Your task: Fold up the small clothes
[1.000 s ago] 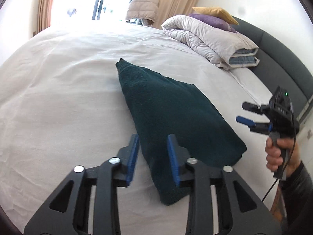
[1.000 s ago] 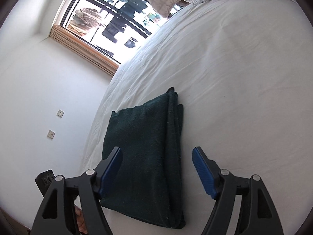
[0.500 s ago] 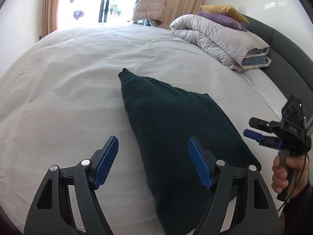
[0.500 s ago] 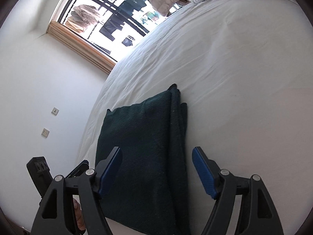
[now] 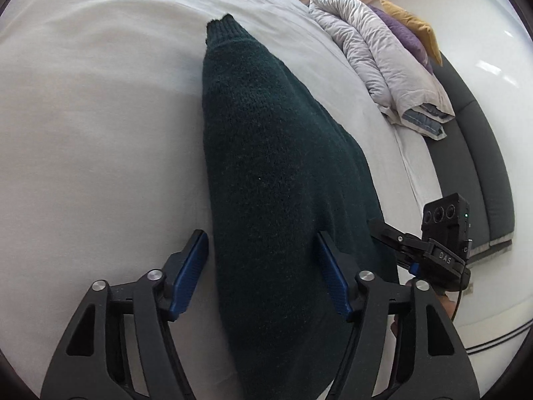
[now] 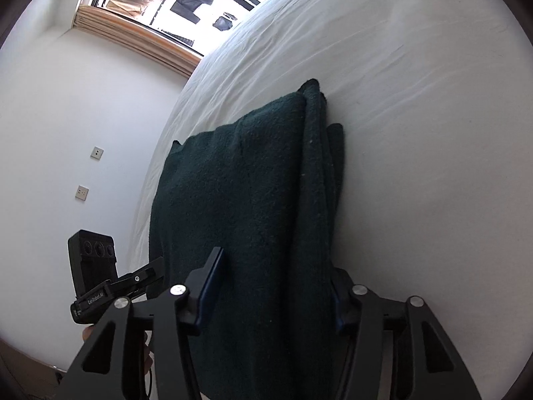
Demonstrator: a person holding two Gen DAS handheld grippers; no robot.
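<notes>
White bed (image 5: 83,133), folded green sweater (image 5: 273,183)

sweater (image 6: 240,220): near end cut off | right tool (image 6: 273,286): right pad hidden by knit

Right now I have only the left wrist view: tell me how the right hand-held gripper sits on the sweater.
Observer: The right hand-held gripper straddles the green sweater at its near end; its jaws have just been closing, cloth between them.
Operator: Report its right finger.
Observer: That finger sits at the stacked folded edges, pad hidden by cloth; contact unclear.
Operator: Describe those edges.
Observer: Several layers, roughly aligned, on the white sheet.
</notes>
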